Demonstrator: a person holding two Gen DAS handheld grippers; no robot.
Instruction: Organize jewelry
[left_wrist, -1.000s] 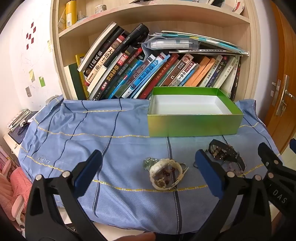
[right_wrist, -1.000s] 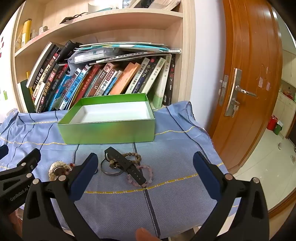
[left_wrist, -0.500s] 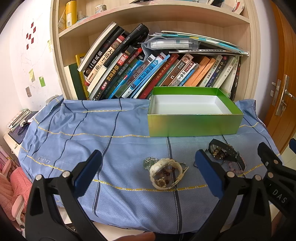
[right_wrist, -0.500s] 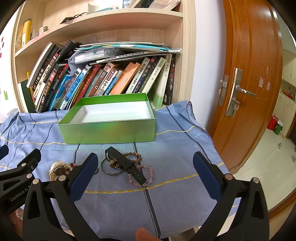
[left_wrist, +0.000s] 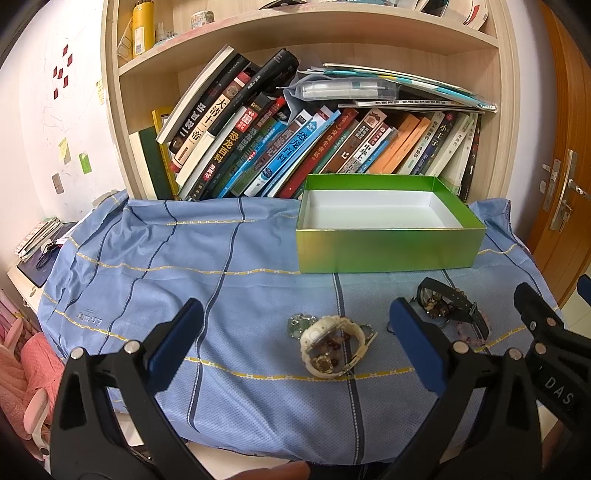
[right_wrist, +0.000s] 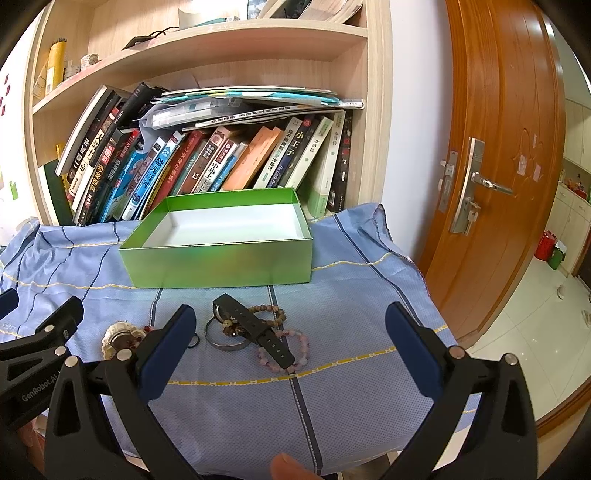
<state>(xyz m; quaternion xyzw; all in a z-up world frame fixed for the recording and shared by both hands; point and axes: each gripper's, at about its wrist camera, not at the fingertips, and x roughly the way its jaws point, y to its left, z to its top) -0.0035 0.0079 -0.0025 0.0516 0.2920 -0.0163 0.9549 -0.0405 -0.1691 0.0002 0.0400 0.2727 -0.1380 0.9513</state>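
Observation:
An empty green box (left_wrist: 388, 247) (right_wrist: 221, 264) with a white inside stands on the blue cloth before the bookshelf. In front of it lie a white watch (left_wrist: 334, 343) (right_wrist: 120, 334) with brown beads inside, a black watch (left_wrist: 452, 304) (right_wrist: 255, 326), a metal bangle (right_wrist: 225, 341), a brown bead bracelet (right_wrist: 271, 312) and a pink bead bracelet (right_wrist: 295, 350). My left gripper (left_wrist: 295, 345) is open, low over the cloth near the white watch. My right gripper (right_wrist: 288, 345) is open too, its gap framing the black watch pile. Neither holds anything.
A blue cloth (left_wrist: 147, 266) covers the table, whose front edge lies just below the grippers. A bookshelf (left_wrist: 295, 129) packed with leaning books stands right behind the box. A wooden door (right_wrist: 498, 166) is at the right, and a pink chair (left_wrist: 26, 365) at the left.

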